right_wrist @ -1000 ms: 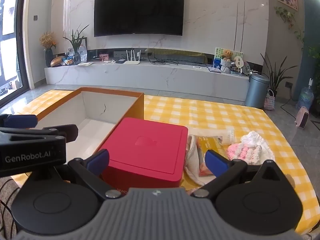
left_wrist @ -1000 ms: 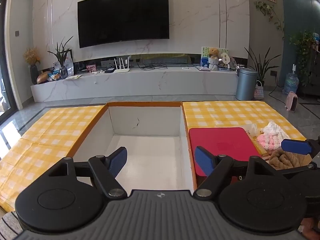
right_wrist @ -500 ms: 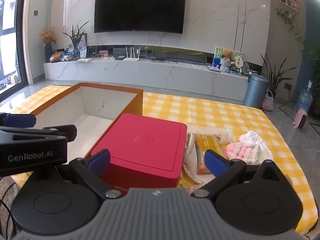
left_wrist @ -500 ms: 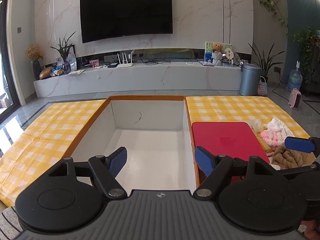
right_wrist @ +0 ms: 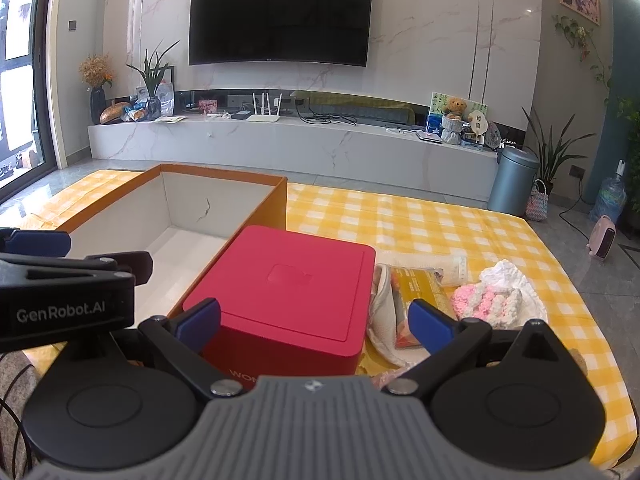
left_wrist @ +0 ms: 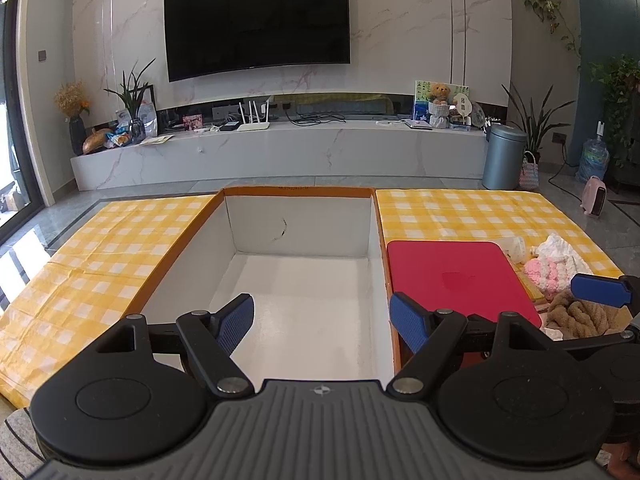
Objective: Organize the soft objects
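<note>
A large open box (left_wrist: 296,300) with orange rim and white inside stands on the yellow checked table; it also shows in the right wrist view (right_wrist: 188,216). A closed red box (right_wrist: 288,292) stands right of it, also seen in the left wrist view (left_wrist: 456,276). Right of that lie soft things: a pink and white knit (right_wrist: 486,304), a white cloth (right_wrist: 382,320), a brown knit (left_wrist: 576,314). My left gripper (left_wrist: 322,320) is open and empty over the big box's near end. My right gripper (right_wrist: 316,320) is open and empty, just above the red box's near edge.
A yellow packet (right_wrist: 420,292) and a clear wrapped roll (right_wrist: 452,266) lie among the soft things. The checked tablecloth (right_wrist: 420,224) stretches behind them. A TV (left_wrist: 256,20) and a marble console (left_wrist: 280,152) stand far behind.
Both grippers have drawn back and risen slightly, so the boxes sit a little lower and farther in view. Both stay open and empty.
</note>
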Tool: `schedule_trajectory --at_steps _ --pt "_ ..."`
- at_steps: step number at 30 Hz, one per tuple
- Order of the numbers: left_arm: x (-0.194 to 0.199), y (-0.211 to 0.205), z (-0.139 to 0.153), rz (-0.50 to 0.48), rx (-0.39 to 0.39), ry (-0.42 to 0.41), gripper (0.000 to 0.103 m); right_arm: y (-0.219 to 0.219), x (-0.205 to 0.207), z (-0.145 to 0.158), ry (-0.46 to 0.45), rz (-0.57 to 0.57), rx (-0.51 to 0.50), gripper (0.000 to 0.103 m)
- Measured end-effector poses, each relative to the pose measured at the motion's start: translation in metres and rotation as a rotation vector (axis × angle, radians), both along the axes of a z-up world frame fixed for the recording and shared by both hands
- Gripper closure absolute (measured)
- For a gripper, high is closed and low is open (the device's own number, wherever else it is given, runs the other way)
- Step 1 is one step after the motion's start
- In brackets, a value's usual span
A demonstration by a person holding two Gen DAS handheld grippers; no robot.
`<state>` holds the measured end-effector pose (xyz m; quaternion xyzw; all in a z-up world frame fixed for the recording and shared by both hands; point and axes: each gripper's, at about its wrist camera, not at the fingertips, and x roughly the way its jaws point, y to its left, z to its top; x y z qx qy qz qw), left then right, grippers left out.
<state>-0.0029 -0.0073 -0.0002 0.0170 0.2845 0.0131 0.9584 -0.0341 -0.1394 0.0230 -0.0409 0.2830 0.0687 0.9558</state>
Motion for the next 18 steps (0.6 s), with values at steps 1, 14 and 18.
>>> schedule_trajectory --at_steps 1,14,18 --pt "0.0002 0.0001 0.0001 0.000 0.000 0.005 0.012 -0.0003 0.0000 -0.0001 0.000 0.001 0.000 0.005" --pt "-0.0007 -0.0012 -0.0011 0.005 0.012 0.005 0.012 -0.0022 0.0010 -0.0016 0.005 0.006 -0.005 0.005" --pt "-0.0003 -0.0019 -0.0019 0.004 0.018 0.008 0.012 -0.0020 0.0015 -0.0030 0.008 0.007 -0.010 0.005"
